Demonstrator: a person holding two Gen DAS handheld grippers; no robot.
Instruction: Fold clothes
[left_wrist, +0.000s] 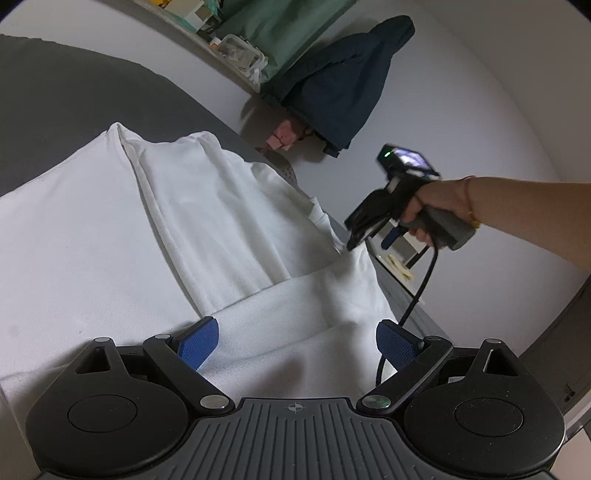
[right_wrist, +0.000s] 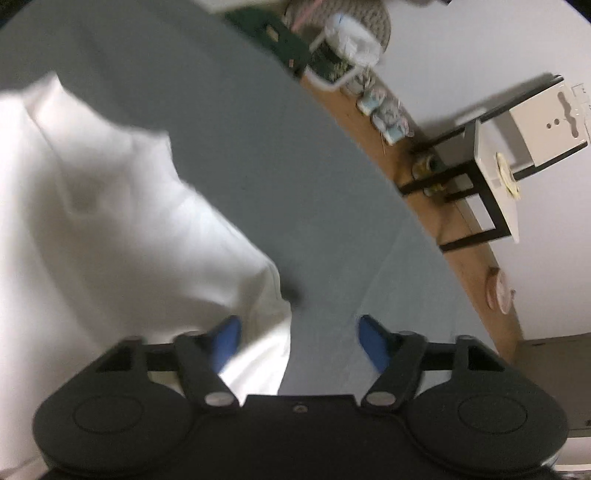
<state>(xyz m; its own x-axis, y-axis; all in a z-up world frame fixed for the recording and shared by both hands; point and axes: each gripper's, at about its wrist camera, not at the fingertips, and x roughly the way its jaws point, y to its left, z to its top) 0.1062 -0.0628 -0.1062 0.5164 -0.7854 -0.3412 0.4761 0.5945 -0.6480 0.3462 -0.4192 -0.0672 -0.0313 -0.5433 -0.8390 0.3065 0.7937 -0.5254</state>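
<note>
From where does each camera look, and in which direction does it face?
Left wrist: sits on the left gripper, looks along its open jaws over the white garment toward the wall; shows the person's right hand holding the right gripper.
Right wrist: sits on the right gripper, looks down at the garment's edge and the grey bed sheet; picture blurred.
Shared: white garment, grey sheet.
</note>
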